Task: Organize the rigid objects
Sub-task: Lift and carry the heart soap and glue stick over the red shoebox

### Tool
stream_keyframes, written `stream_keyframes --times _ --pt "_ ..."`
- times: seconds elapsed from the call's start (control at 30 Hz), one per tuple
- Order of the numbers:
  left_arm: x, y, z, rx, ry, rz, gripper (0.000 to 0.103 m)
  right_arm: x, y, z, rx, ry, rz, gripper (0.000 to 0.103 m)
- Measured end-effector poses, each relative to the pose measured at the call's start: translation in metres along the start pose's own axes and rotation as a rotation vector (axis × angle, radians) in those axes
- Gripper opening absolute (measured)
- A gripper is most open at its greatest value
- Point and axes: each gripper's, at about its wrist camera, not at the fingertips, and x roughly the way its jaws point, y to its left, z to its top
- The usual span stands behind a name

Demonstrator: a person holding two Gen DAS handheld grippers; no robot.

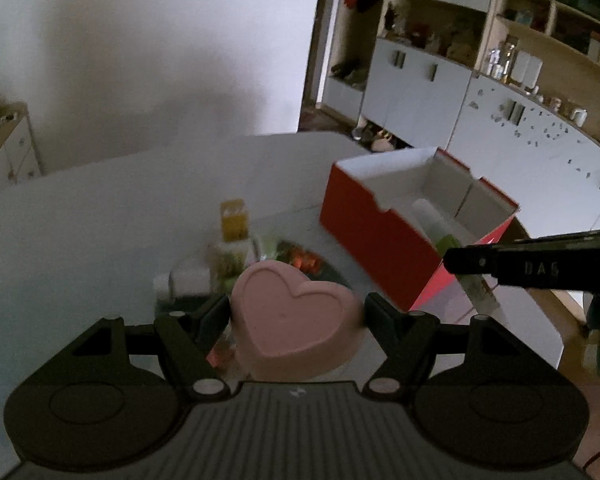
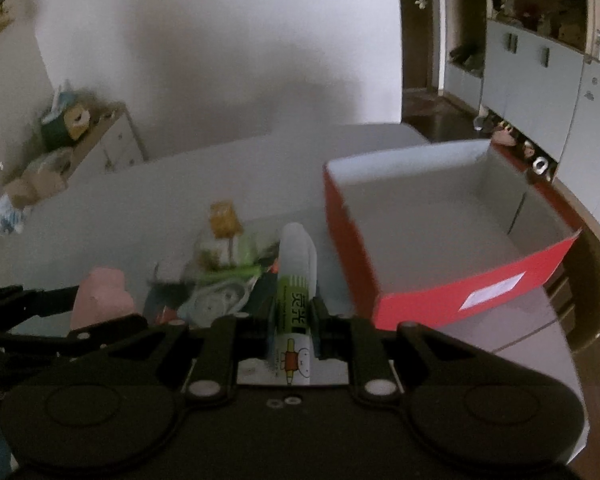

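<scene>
Pink heart box (image 1: pixel 296 312) between left hand-held gripper (image 1: pixel 296 312) fingers, above table (image 1: pixel 100 216).

One pink heart (image 1: pixel 296 312), one glue stick (image 2: pixel 296 280) and one red box (image 2: pixel 440 240) show. One small yellow box (image 1: pixel 233 219) stands in a blurred pile, uncountable.

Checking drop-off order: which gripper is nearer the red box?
Right. The right gripper, gripping the glue stick, hangs beside the red box; the left gripper, holding the pink heart, sits farther away.
</scene>
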Motion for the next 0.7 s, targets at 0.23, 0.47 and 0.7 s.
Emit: stream_keyframes --times 0.23,0.47,0.7 --pt "0.018 -0.027 0.032 0.027 -0.02 -0.013 0.074 -0.003 -0.032 0.022 0.002 -0.035 -0.018 0.017" --pt "0.058 -0.071 0.065 0.061 -0.014 -0.039 0.064 0.008 -0.079 0.041 -0.002 -0.035 -0.034 0.017" --pt "0.08 -0.078 0.068 0.096 0.007 -0.013 0.06 0.014 -0.123 0.06 -0.003 -0.032 -0.011 0.017"
